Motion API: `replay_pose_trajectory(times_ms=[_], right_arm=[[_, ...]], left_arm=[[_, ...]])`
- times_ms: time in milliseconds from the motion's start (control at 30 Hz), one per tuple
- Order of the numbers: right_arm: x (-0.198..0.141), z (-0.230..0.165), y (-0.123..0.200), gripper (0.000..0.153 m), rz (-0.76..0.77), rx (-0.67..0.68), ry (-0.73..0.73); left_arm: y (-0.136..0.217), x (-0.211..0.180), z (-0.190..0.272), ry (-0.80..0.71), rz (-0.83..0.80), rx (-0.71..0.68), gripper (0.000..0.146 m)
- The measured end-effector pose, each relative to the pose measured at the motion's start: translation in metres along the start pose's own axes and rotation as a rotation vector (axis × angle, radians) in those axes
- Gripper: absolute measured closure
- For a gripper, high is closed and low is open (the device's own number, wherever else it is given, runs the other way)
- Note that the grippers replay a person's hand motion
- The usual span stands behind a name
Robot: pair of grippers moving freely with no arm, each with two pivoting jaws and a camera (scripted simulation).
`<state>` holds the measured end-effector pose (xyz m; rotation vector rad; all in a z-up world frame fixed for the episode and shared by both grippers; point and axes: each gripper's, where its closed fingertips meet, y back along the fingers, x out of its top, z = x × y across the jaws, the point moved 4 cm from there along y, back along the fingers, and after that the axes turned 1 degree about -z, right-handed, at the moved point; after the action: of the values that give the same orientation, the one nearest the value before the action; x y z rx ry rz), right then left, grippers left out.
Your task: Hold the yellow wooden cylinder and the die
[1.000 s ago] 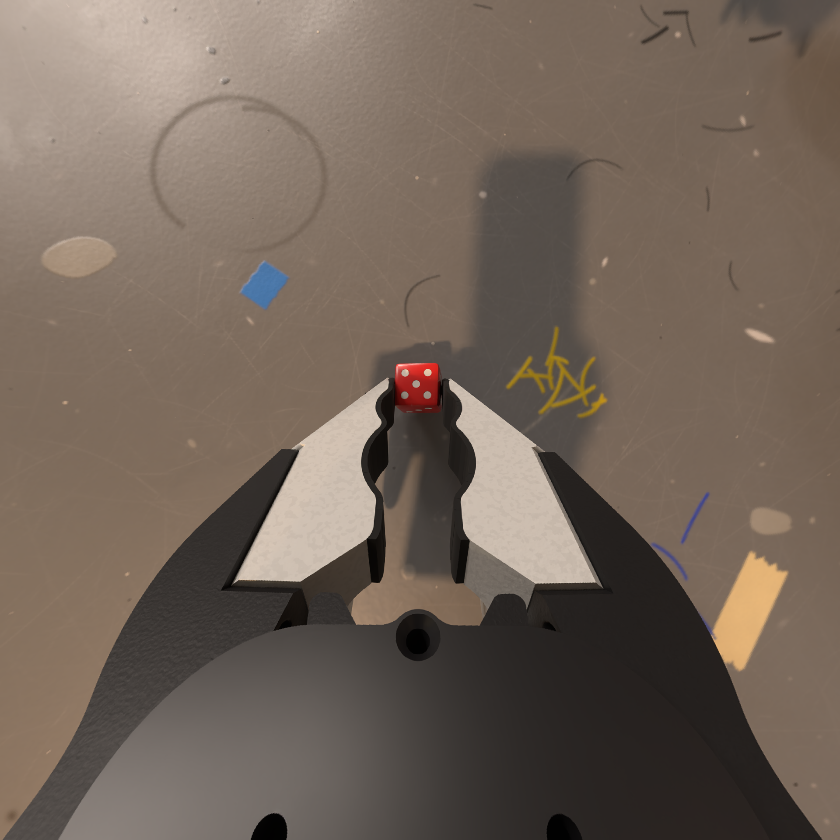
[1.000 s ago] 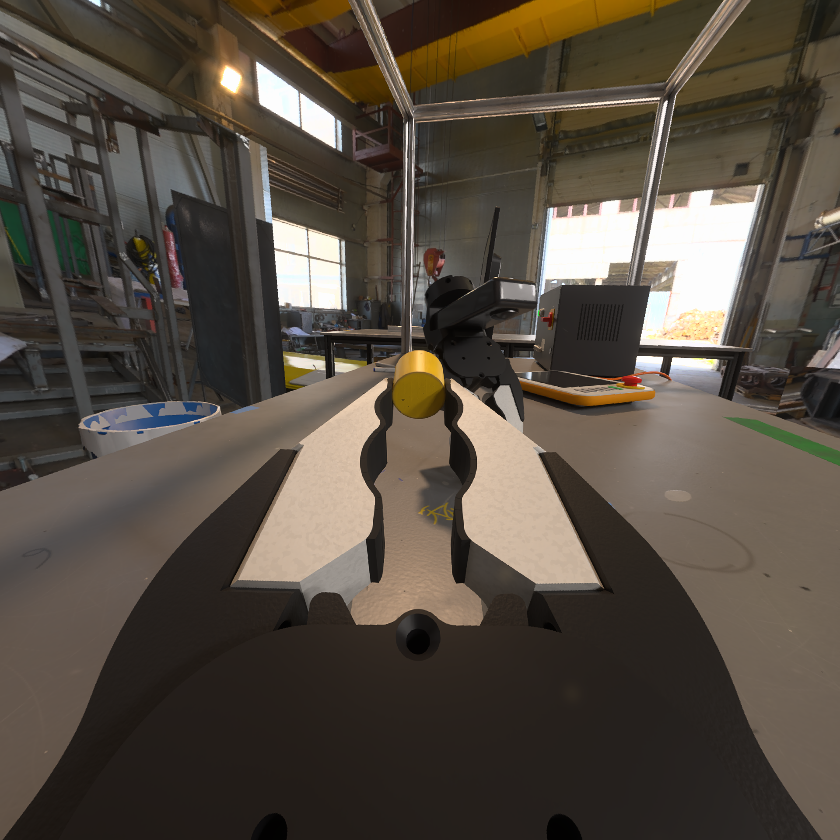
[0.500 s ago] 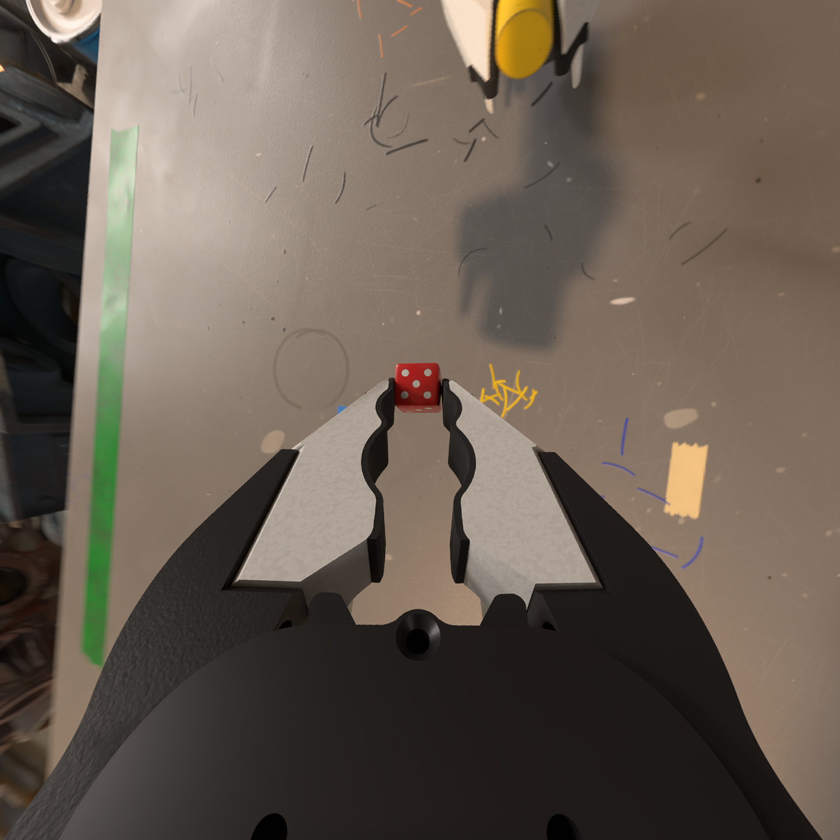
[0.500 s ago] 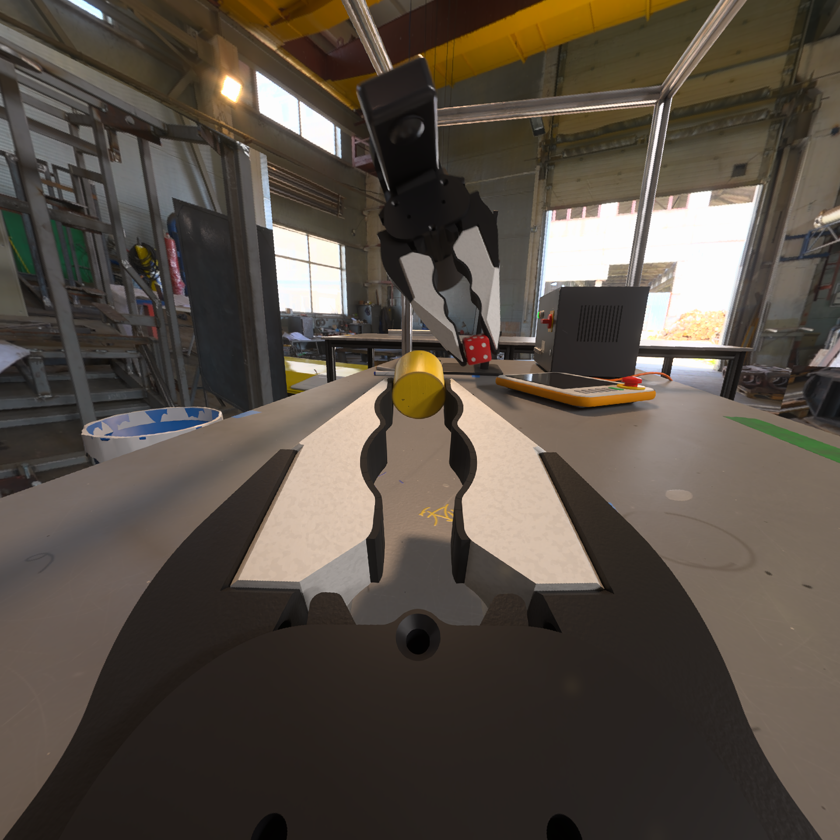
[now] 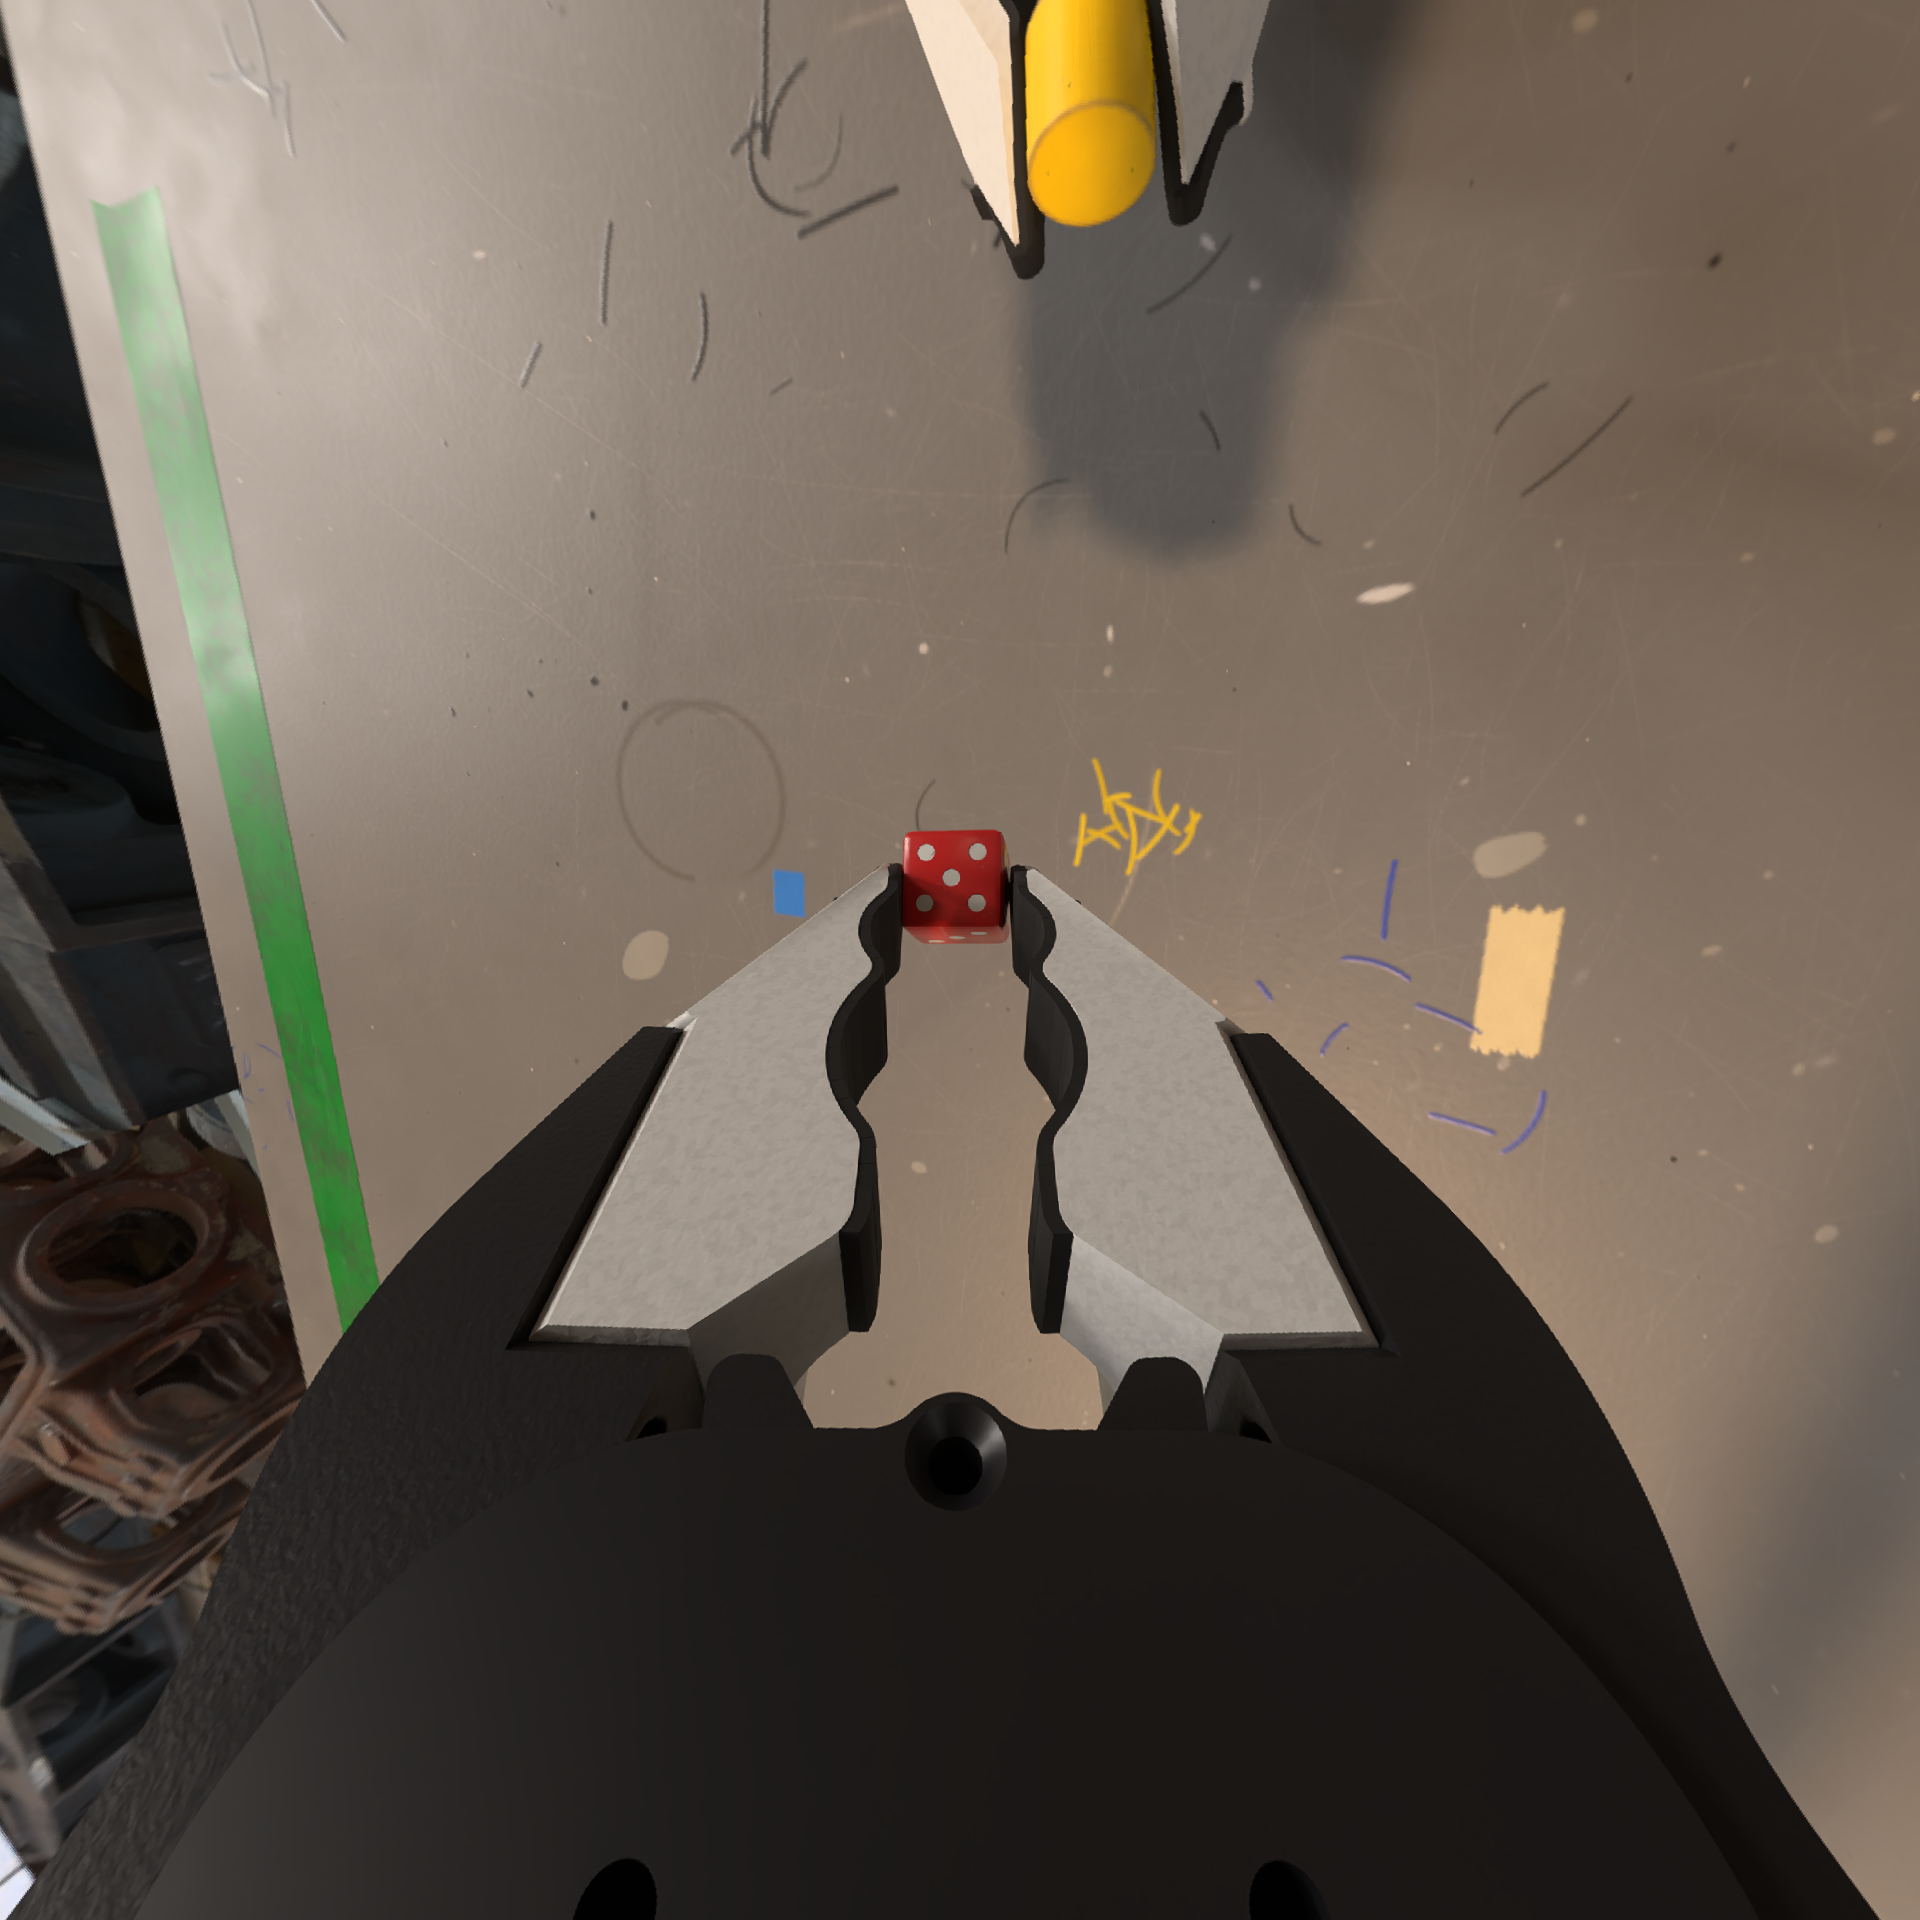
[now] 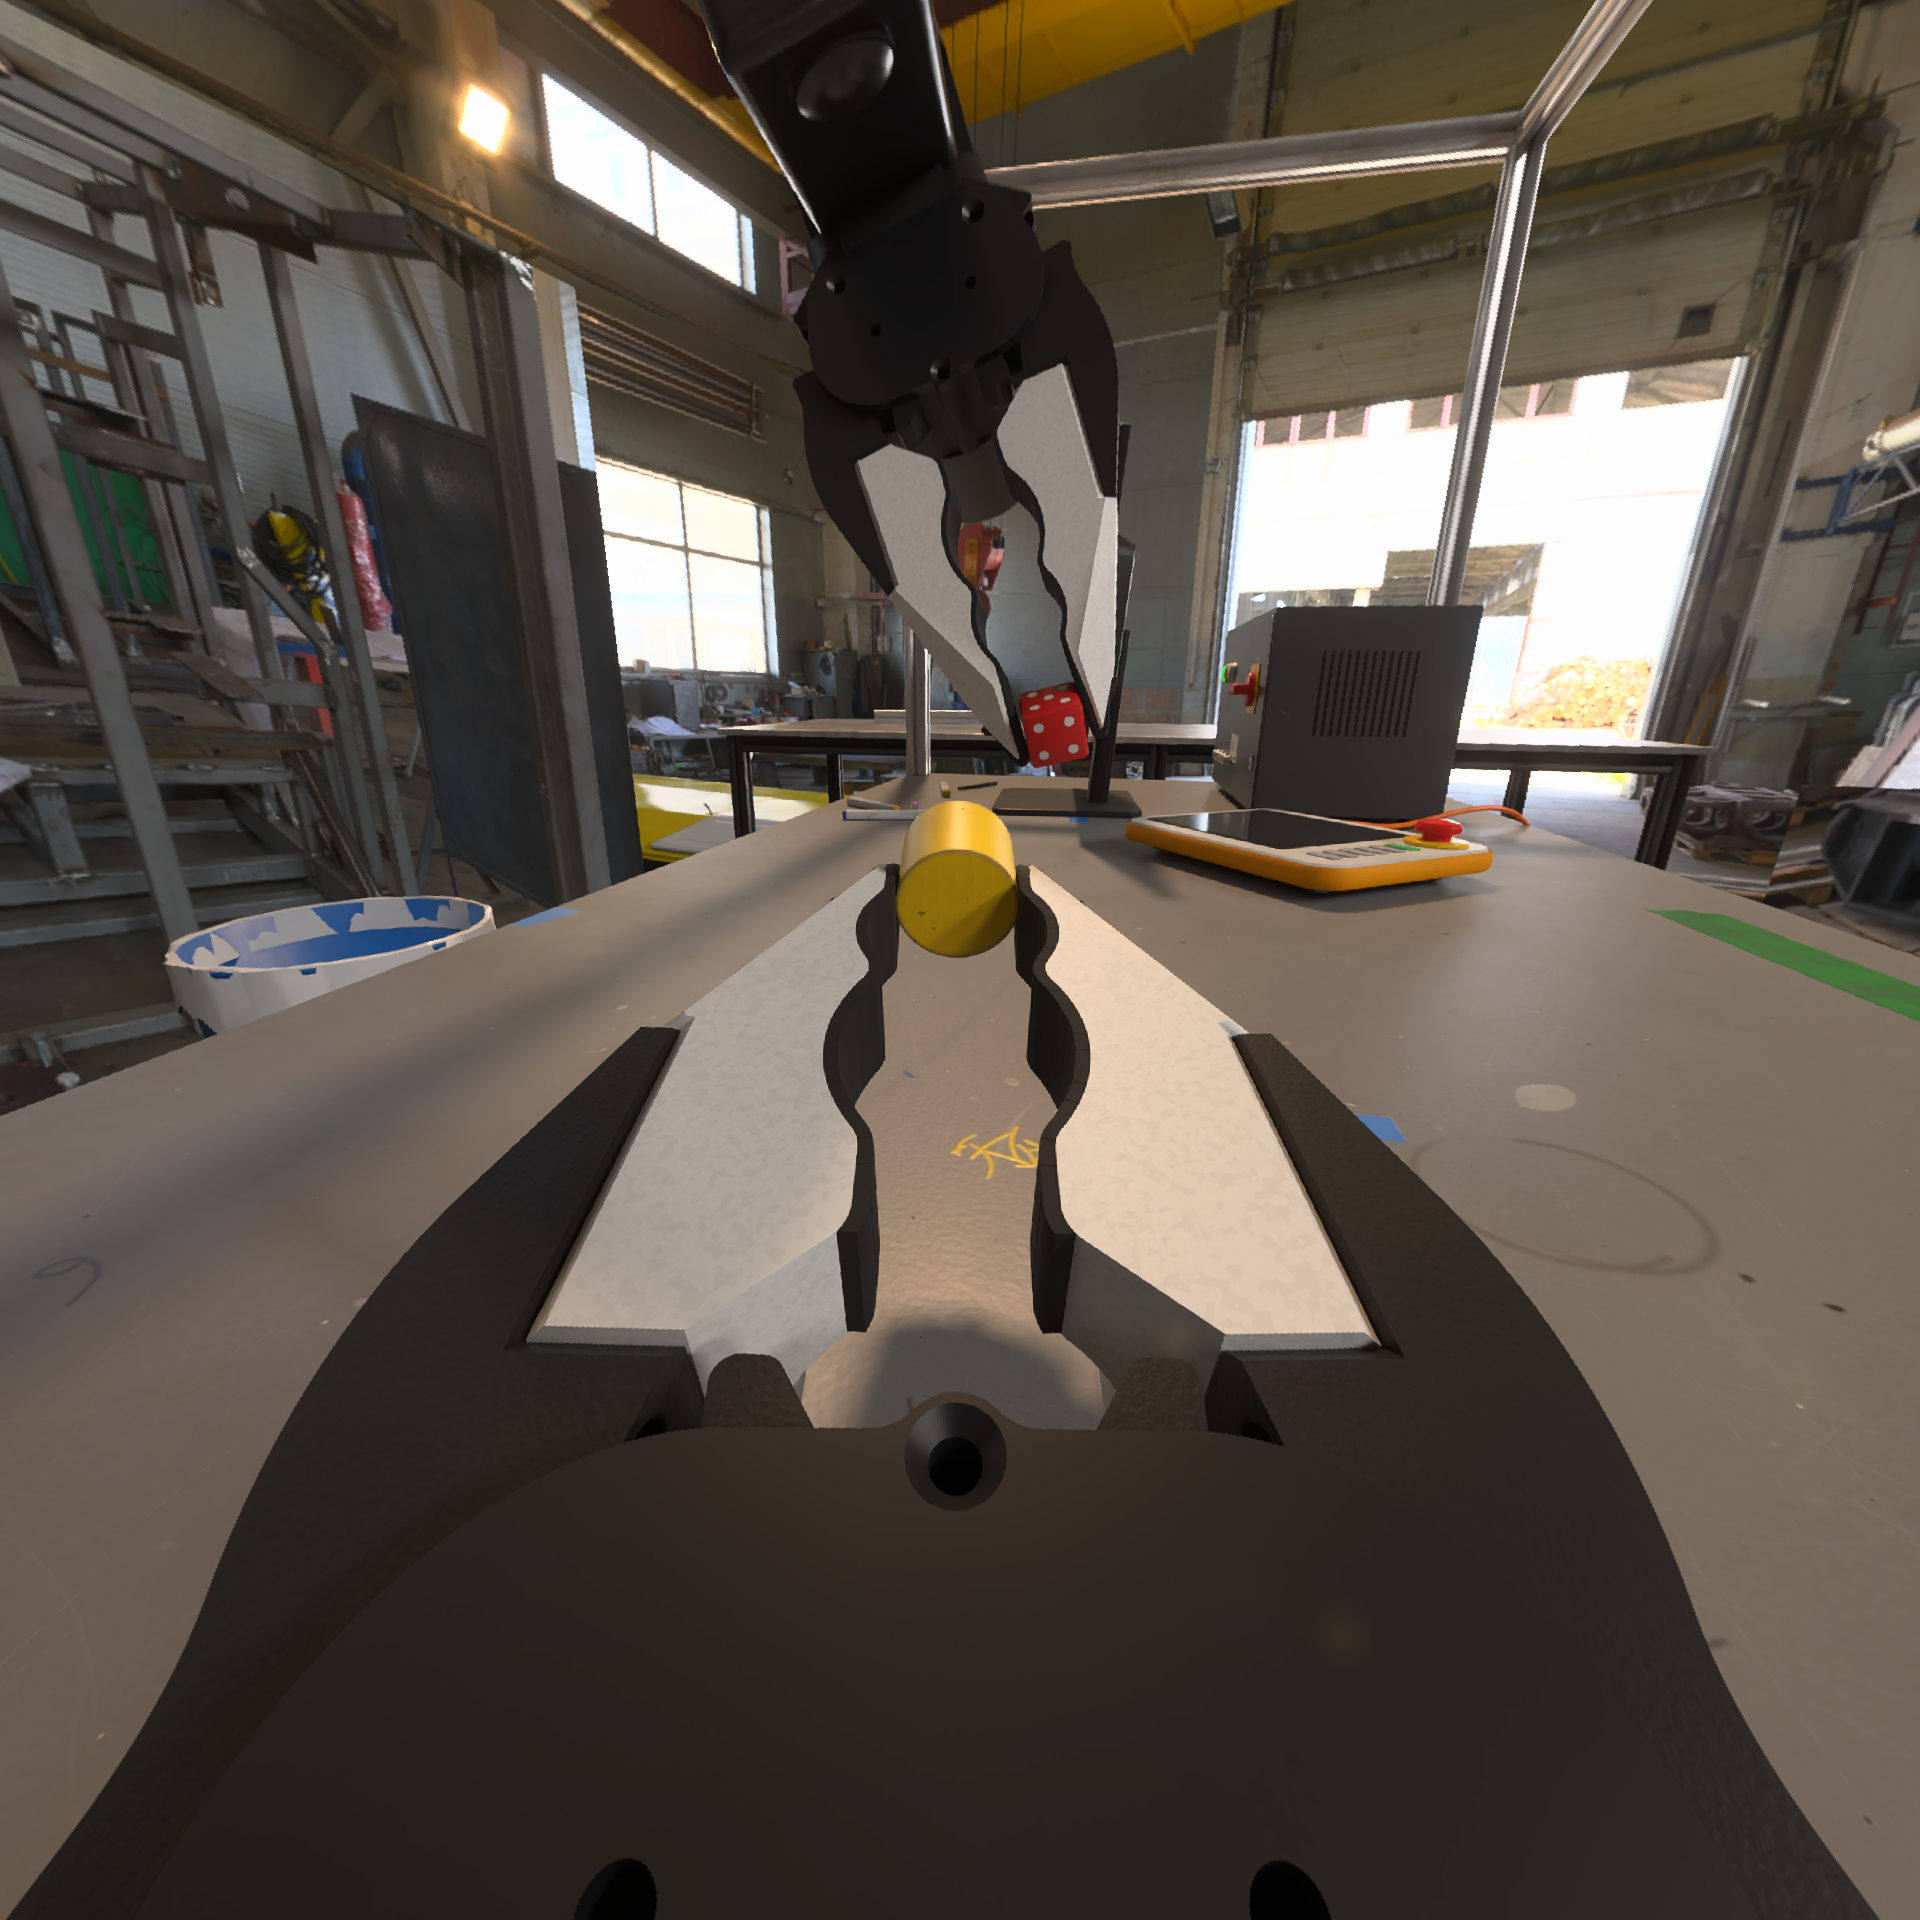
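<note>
Two grippers, each loaded. Vs 1 s ago: the left gripper (image 5: 954,894) has climbed well clear of the table (image 5: 1558,623) w/ the die (image 5: 954,885) pinched throughout; its view then showed only tabletop close up, now it takes in the green tape strip (image 5: 229,727) along the table edge and the right gripper (image 5: 1091,223) at top of frame. Vs 0.5 s ago, that right gripper and its cylinder (image 5: 1089,135) look larger and sit further into the left wrist view. In the right wrist view the left gripper (image 6: 1044,743) was low behind the cylinder 1 s ago; it now hangs high, tips pointing down, bigger than 0.5 s ago.

Die: red w/ white pips, clamped between the very fingertips (image 5: 883,904) of the left gripper, five-pip face toward the camera, held in the air above the table near the yellow scribble (image 5: 1135,826). Seen from the right wrist view, the die (image 6: 1055,725) sits at the lower end of the downward-pointing fingers, above and beyond the cylinder.

Cylinder (image 6: 956,894): yellow, lying along the finger axis, round end face toward the camera, gripped between the tips of the right gripper (image 6: 956,899), off the table surface (image 6: 1558,1195). Both sets of jaws are closed onto their loads, touching on both sides.
</note>
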<state>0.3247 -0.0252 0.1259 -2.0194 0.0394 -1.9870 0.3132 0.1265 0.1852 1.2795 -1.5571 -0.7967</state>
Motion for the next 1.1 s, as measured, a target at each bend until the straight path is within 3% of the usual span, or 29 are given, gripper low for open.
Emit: replay_pose_trajectory(times_ms=[233, 333, 400, 467, 533, 633, 867, 1100], right_arm=[[-0.003, -0.001, -0.005, 0.131, -0.047, -0.009, 0.009], [-0.002, -0.001, -0.004, 0.131, -0.034, -0.008, 0.009], [-0.002, 0.000, -0.004, 0.131, -0.021, -0.016, 0.008], [-0.002, 0.002, -0.004, 0.131, -0.017, -0.019, 0.006], [-0.003, 0.003, -0.005, 0.131, -0.020, -0.021, 0.005], [-0.005, 0.005, -0.007, 0.131, -0.032, -0.026, -0.003], [-0.007, 0.006, -0.010, 0.131, -0.054, -0.039, 0.007], [-0.008, 0.007, -0.012, 0.131, -0.085, -0.047, 0.012]], left_arm=[[-0.005, -0.007, -0.004, -0.049, -0.133, -0.011, 0.126], [0.001, -0.034, -0.034, -0.053, -0.269, 0.142, 0.126], [0.020, -0.062, -0.060, -0.025, -0.387, 0.284, 0.126], [0.048, -0.081, -0.077, 0.044, -0.396, 0.345, 0.126], [0.075, -0.080, -0.075, 0.102, -0.301, 0.297, 0.126], [0.092, -0.051, -0.045, 0.093, -0.135, 0.073, 0.126], [0.041, -0.014, -0.016, -0.054, -0.362, -0.102, 0.126], [0.006, 0.001, -0.017, -0.112, -0.502, -0.126, 0.126]])
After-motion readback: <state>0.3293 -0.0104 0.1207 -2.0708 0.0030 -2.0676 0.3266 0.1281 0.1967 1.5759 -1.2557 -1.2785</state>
